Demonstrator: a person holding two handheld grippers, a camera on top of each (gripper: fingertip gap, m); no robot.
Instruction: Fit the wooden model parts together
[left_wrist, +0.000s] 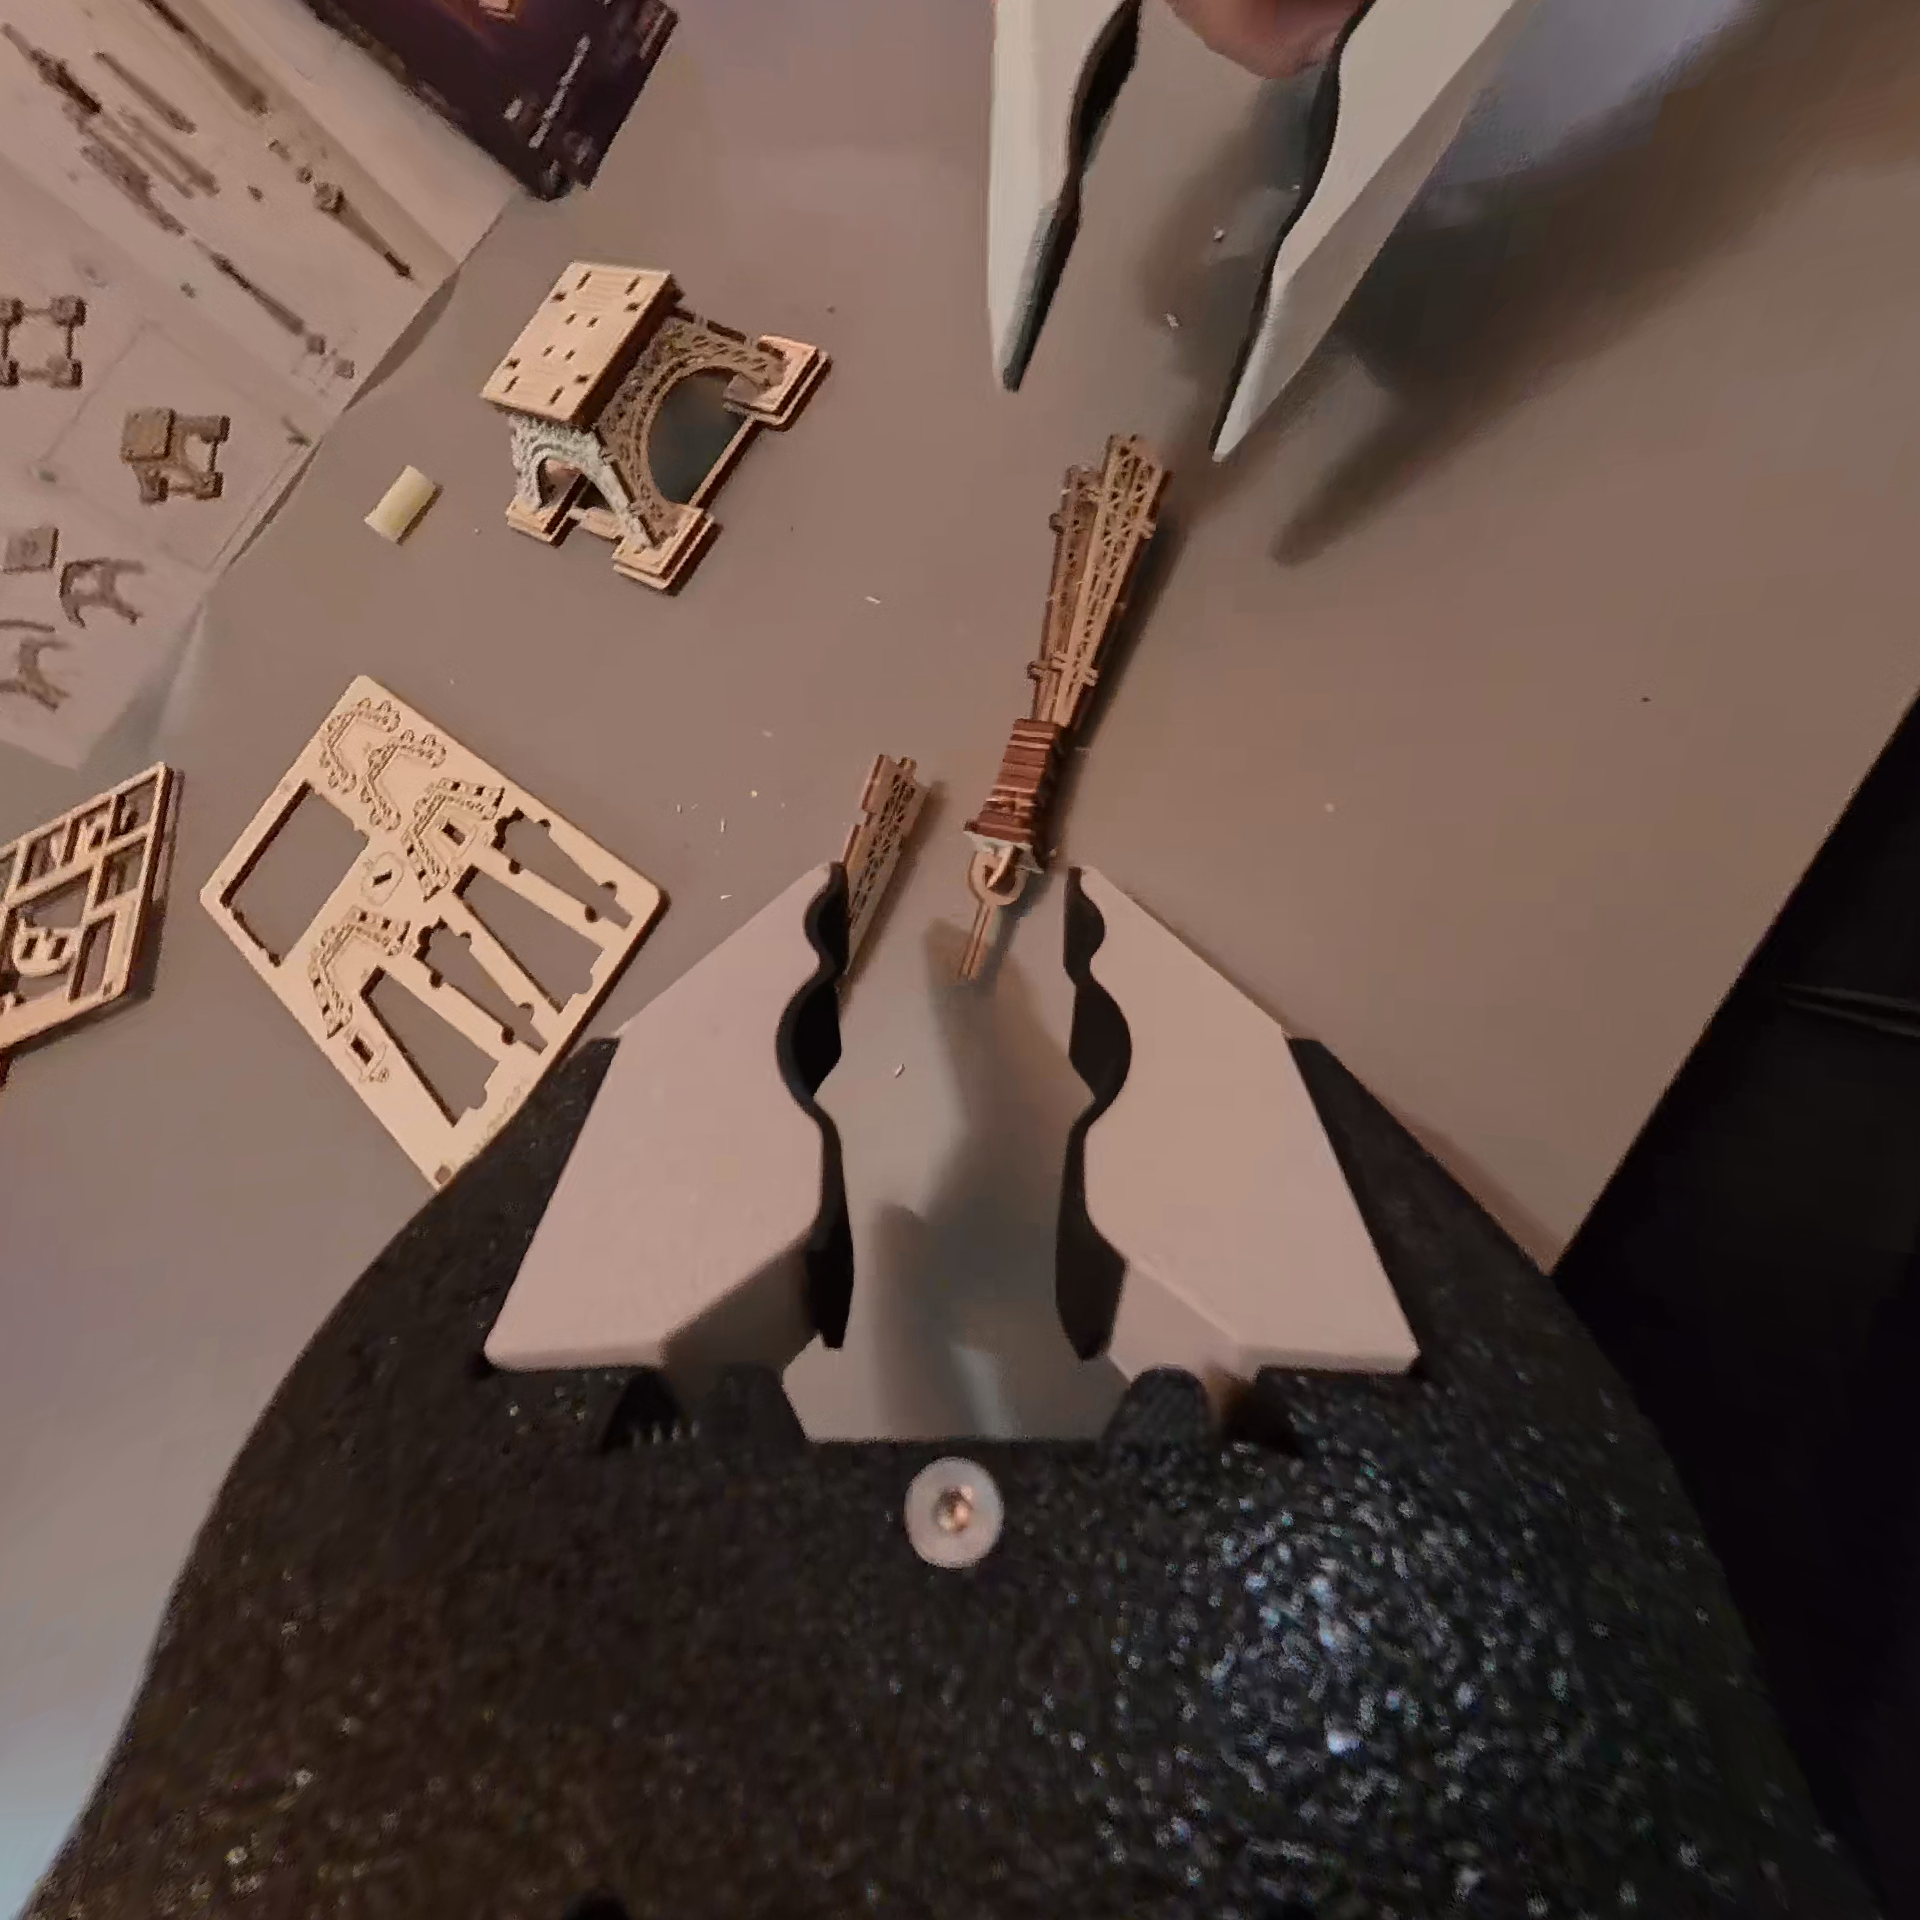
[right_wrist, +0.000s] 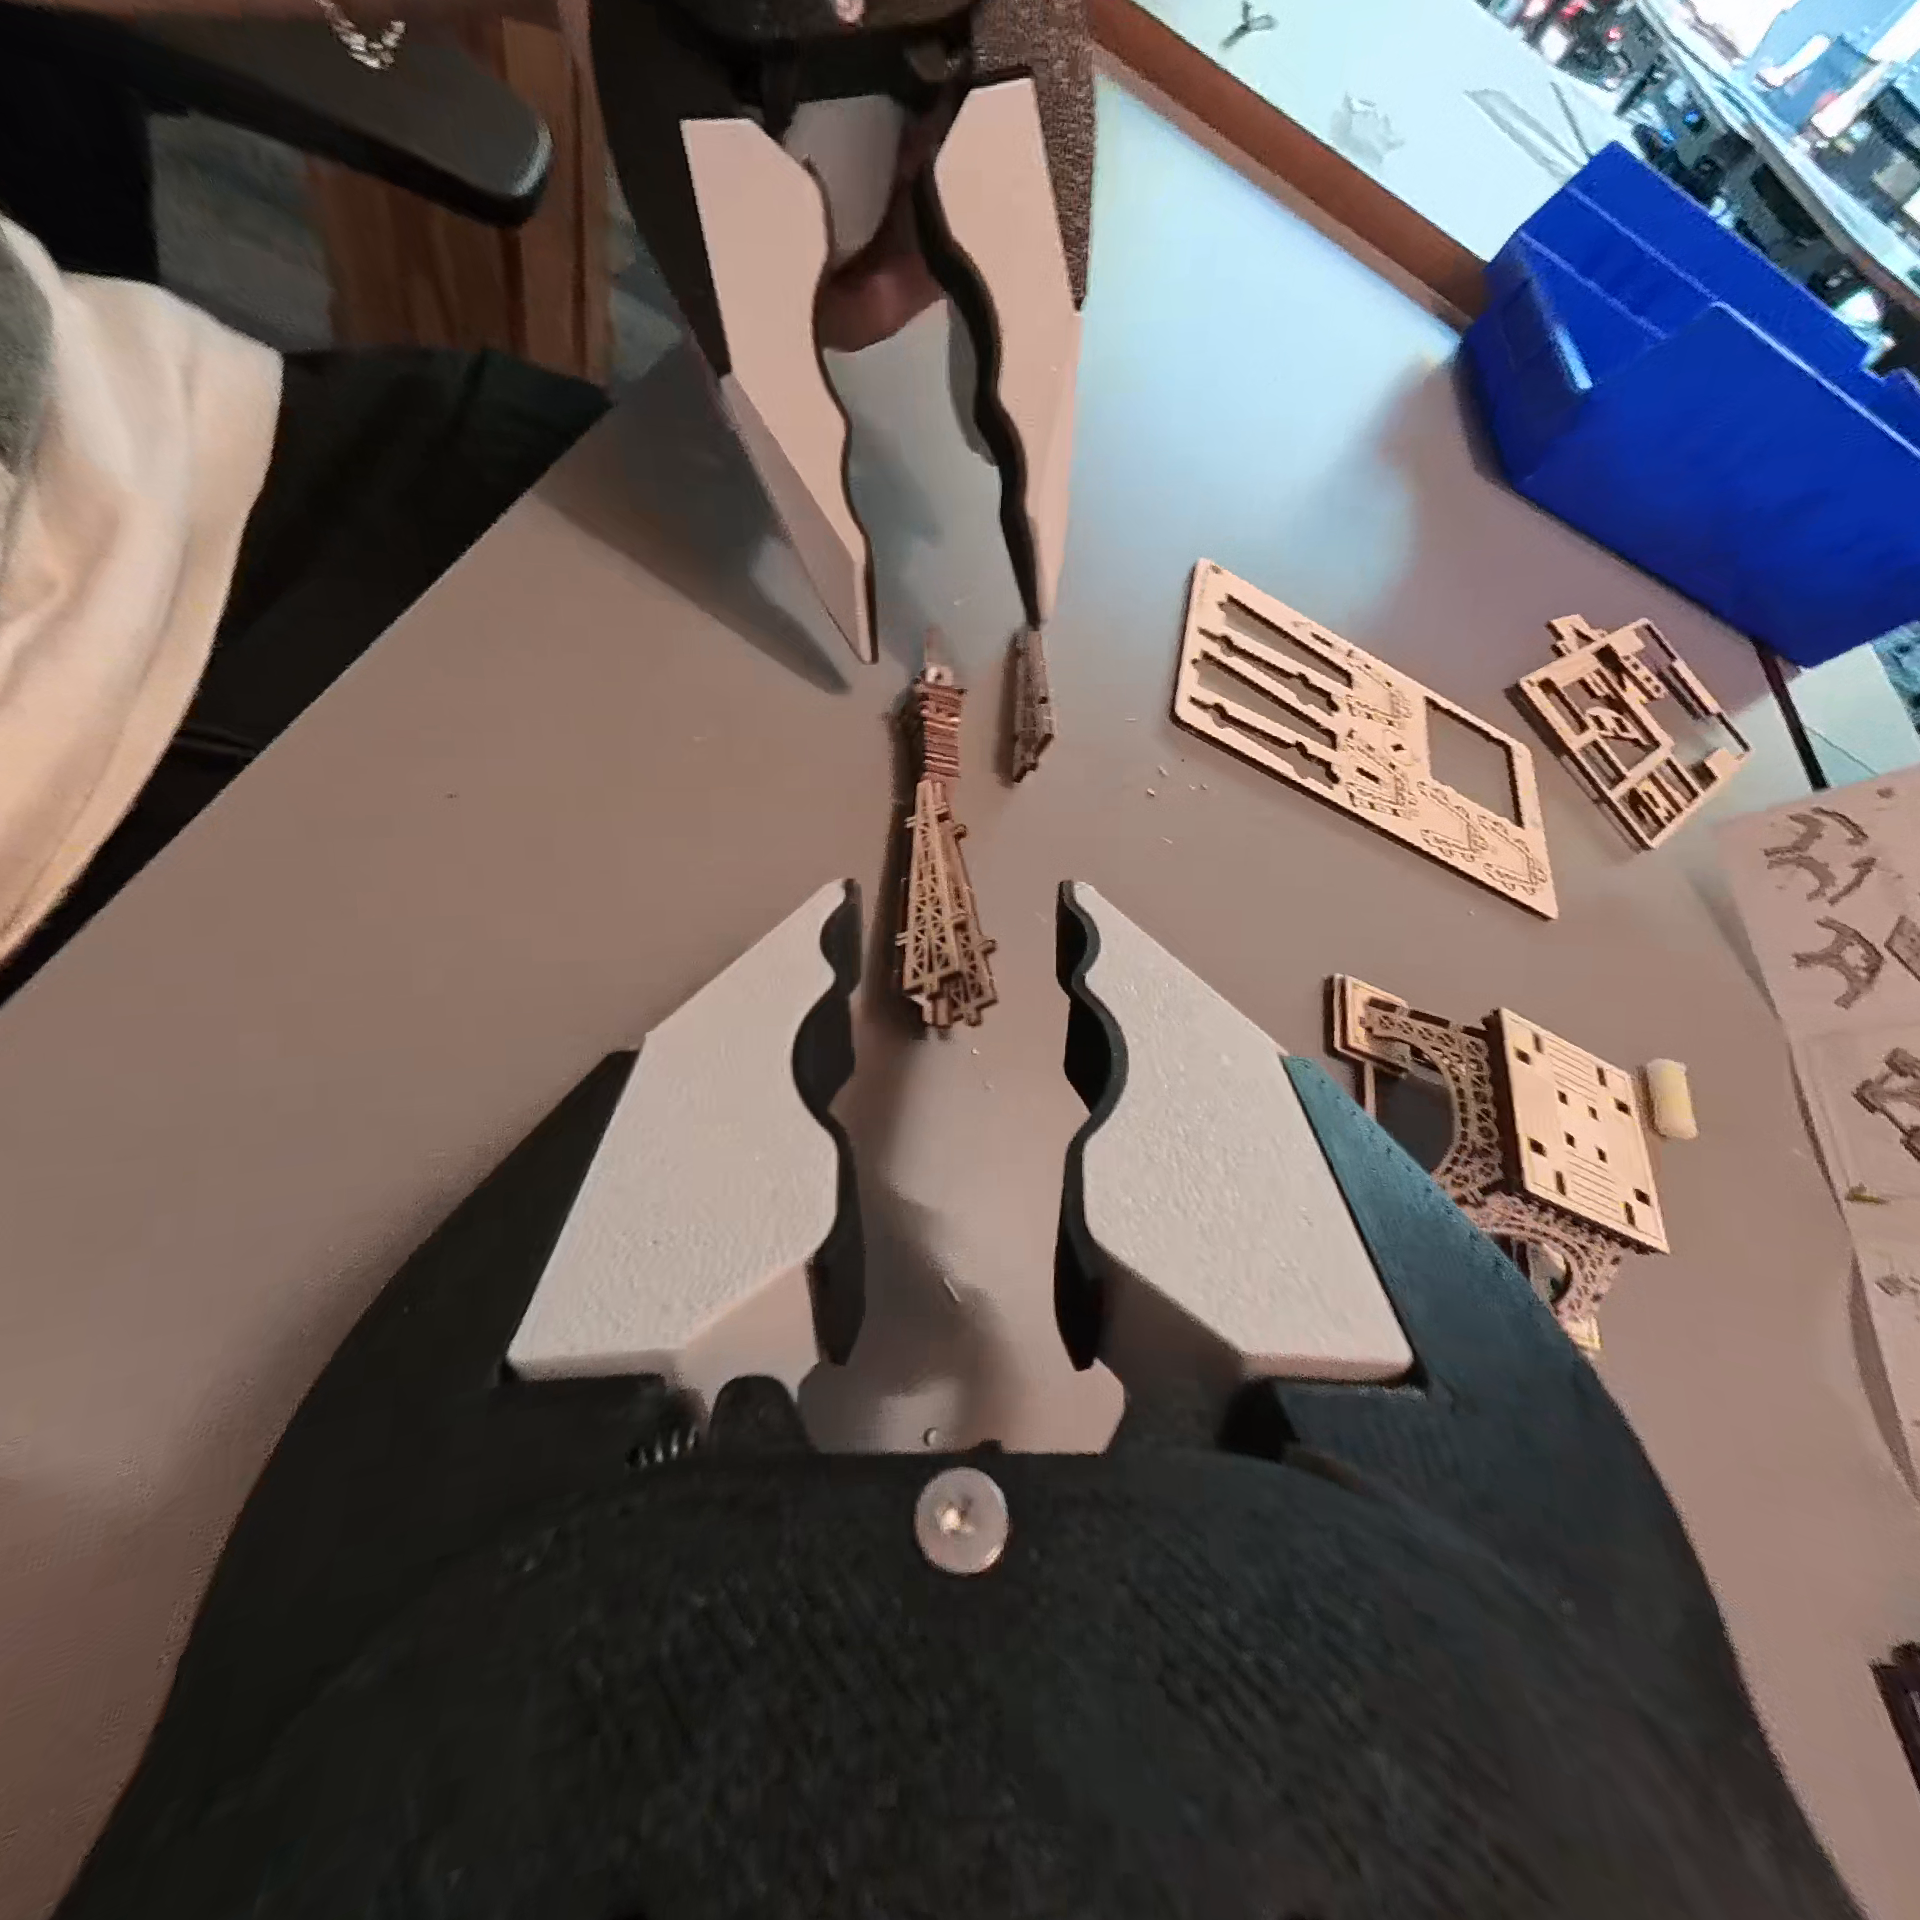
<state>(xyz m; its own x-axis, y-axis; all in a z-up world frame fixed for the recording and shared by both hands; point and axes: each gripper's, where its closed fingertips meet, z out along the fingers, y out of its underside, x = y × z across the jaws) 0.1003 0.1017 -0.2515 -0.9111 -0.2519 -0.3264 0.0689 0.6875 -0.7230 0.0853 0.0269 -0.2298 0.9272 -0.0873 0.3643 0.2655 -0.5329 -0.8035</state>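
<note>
A slim wooden lattice spire (left_wrist: 1070, 665) lies flat on the grey table (left_wrist: 1455, 727); it also shows in the right wrist view (right_wrist: 940, 862). A small flat lattice strip (left_wrist: 881, 842) lies beside it (right_wrist: 1031, 701). My left gripper (left_wrist: 951, 883) is open and empty, its tips at the spire's thin end, its left finger partly over the strip. My right gripper (right_wrist: 958, 896) is open and empty, its tips on either side of the spire's wide end. The arched wooden tower base (left_wrist: 649, 416) lies on its side to the left (right_wrist: 1517, 1143).
Two punched-out wooden sheets (left_wrist: 426, 914) (left_wrist: 78, 914) lie at the left, above them a printed instruction sheet (left_wrist: 156, 364) and a dark box (left_wrist: 540, 83). A small pale block (left_wrist: 403, 504) lies by the base. A blue bin (right_wrist: 1704, 416) stands at the far edge. The table edge (left_wrist: 1745, 935) drops off at right. Spacing between my two grippers at the tips: around 9 cm.
</note>
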